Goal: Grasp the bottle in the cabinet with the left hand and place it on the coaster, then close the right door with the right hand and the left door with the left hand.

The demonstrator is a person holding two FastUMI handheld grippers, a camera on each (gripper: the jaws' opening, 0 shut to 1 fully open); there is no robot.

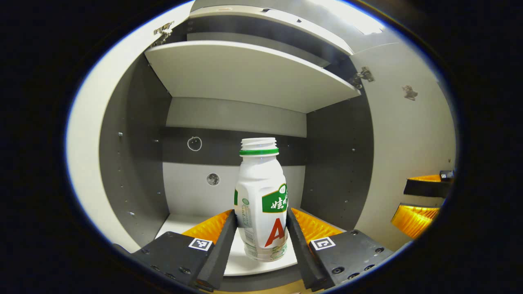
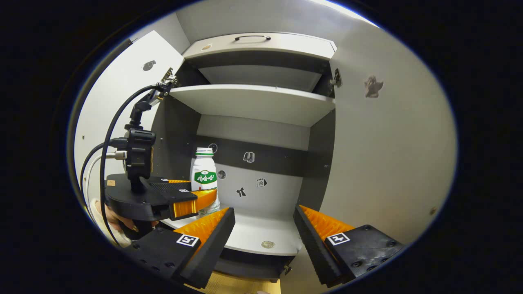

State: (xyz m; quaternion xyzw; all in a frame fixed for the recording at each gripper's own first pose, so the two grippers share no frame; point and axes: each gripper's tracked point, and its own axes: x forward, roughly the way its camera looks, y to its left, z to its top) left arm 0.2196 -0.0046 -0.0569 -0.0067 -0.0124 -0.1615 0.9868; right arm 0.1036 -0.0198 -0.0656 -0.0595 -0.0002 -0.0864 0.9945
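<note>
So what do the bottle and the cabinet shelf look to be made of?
Bottle: likely plastic, glossy white, moulded threaded neck, printed label wrap. Shelf: looks like laminated board, matt light surface, flat square edges; the core cannot be told.

Each handheld gripper has two wedge-shaped fingers with ribbed inner faces, mounted on black blocks fastened with dark round screws. Every block carries a small square black-and-white marker tag. In the right gripper view, the left gripper (image 2: 199, 199) has a rounded black body, a black camera mount (image 2: 138, 152) on a short post, and black and white cables (image 2: 107, 152) looping away. Beneath it, a hand (image 2: 116, 222) shows what may be a pale cuff.
</note>
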